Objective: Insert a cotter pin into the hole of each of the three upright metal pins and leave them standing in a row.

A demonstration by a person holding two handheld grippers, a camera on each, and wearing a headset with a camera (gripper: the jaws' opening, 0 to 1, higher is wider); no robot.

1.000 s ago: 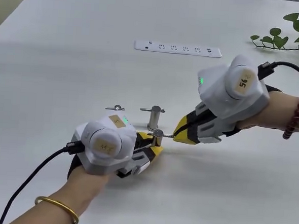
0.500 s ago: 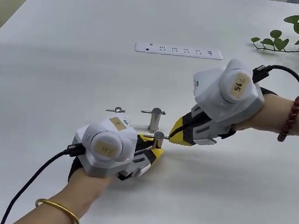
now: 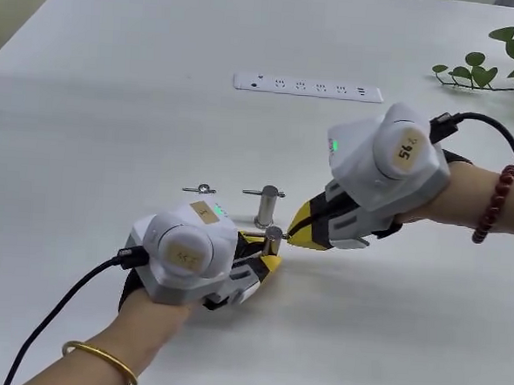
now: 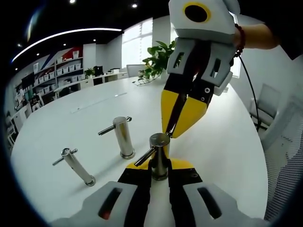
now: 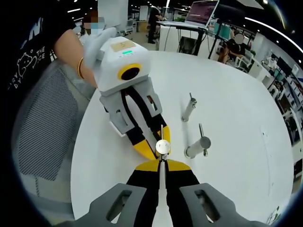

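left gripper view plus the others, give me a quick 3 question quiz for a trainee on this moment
1. True or false: the left gripper is shut on a metal pin.
2. How many metal pins are on the table: A one, B two, C three?
3. Fill in: the right gripper is shut on a ____.

Key: 1 true; 2 C; 3 cotter pin.

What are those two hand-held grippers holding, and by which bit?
The left hand-held gripper clamps the short silver upright metal pin low on its shaft. The right hand-held gripper pinches the thin silver cotter pin by its near end.
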